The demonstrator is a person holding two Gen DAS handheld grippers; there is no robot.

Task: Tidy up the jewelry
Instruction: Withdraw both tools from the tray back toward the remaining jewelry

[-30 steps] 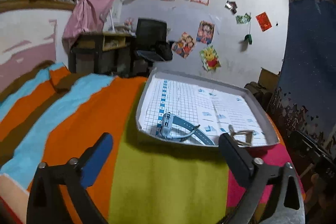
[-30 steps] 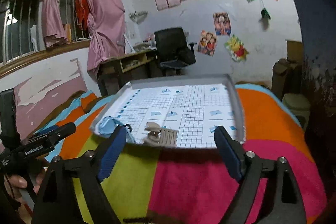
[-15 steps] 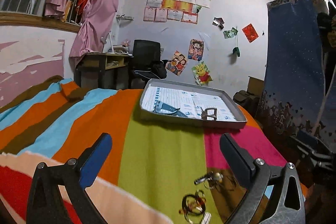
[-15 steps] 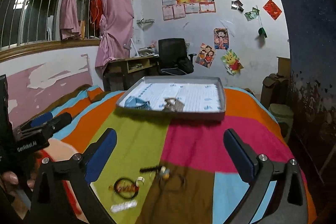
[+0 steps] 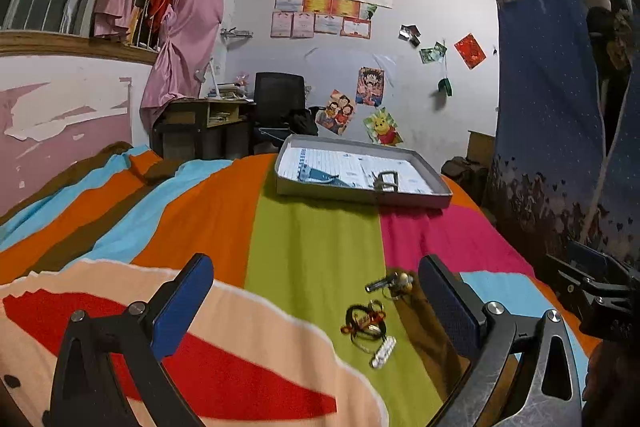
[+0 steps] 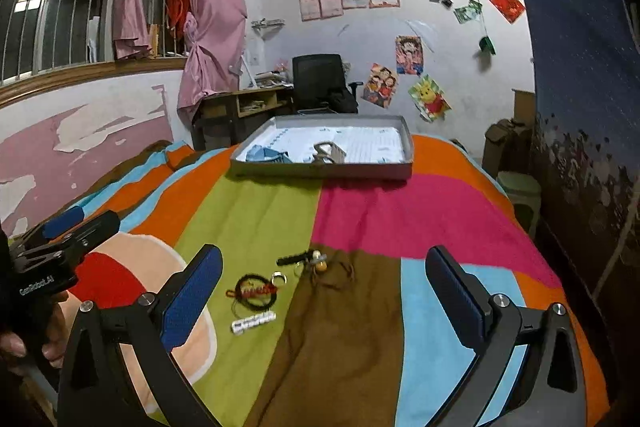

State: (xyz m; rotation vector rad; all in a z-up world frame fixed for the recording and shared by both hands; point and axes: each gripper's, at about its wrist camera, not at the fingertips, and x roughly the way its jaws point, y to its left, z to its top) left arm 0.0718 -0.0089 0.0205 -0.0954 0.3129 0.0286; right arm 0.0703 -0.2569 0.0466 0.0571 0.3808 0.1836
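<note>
A grey tray (image 5: 362,195) (image 6: 320,171) lined with gridded paper lies far back on the striped bedspread; it holds a blue watch (image 5: 320,175) (image 6: 266,153) and a tan clip-like piece (image 5: 386,183) (image 6: 329,151). Loose jewelry lies close on the green and brown stripes: a red-and-black bracelet (image 5: 363,319) (image 6: 254,291), a white beaded strip (image 5: 383,347) (image 6: 253,323), and a small key-like piece with beads (image 5: 390,283) (image 6: 306,261). My left gripper (image 5: 316,301) is open and holds nothing. My right gripper (image 6: 324,297) is open too, over the loose pieces.
The bedspread (image 6: 360,219) drops off at the right, beside a dark blue curtain (image 5: 552,115). Far behind the tray are a desk (image 6: 240,107) and a black office chair (image 6: 320,79). A hand (image 6: 16,343) holds the left gripper's body at my right view's left edge.
Both grippers have pulled back from the tray toward the near end of the bed. The tray now looks far away, and the loose jewelry has come into view between the fingers.
</note>
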